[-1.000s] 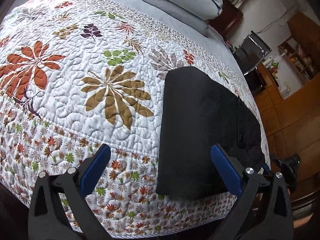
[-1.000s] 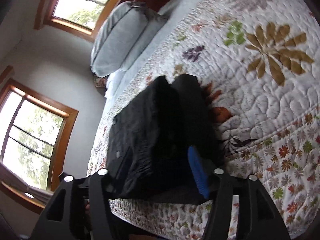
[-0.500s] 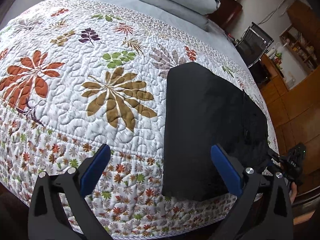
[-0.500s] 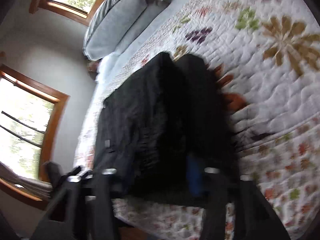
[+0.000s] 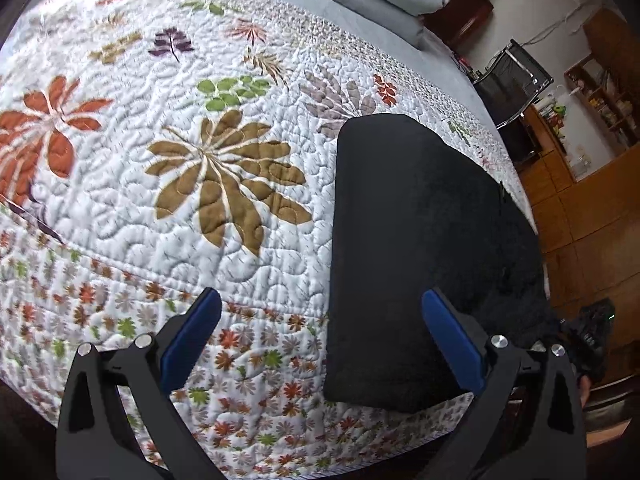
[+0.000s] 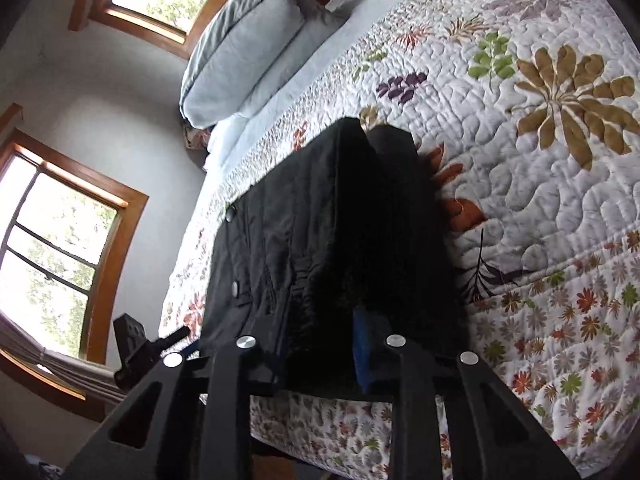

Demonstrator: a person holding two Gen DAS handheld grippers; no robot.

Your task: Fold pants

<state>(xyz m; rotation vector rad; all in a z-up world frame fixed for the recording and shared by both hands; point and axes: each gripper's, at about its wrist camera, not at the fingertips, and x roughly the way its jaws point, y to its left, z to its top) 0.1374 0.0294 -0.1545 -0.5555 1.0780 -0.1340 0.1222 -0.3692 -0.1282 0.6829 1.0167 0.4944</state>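
Observation:
Black pants (image 5: 420,240) lie folded in a long rectangle on the flowered quilt (image 5: 180,152), near the bed's front right edge. My left gripper (image 5: 320,344) is open and empty above the quilt's edge, its right finger (image 5: 452,344) over the near end of the pants. In the right wrist view the pants (image 6: 320,240) fill the centre, with buttons showing on the waist side. My right gripper (image 6: 320,360) is shut on the near edge of the pants; the cloth hides its left fingertip.
Grey pillows (image 6: 248,48) lie at the head of the bed. A black chair (image 5: 508,80) and wooden cabinets (image 5: 580,184) stand to the right of the bed. Windows (image 6: 52,248) are on the wall behind. The other gripper shows at the bed's edge (image 6: 136,344).
My right gripper has closed on the near edge of the pants after a blurred move toward it. The left gripper has drifted slightly and stays open.

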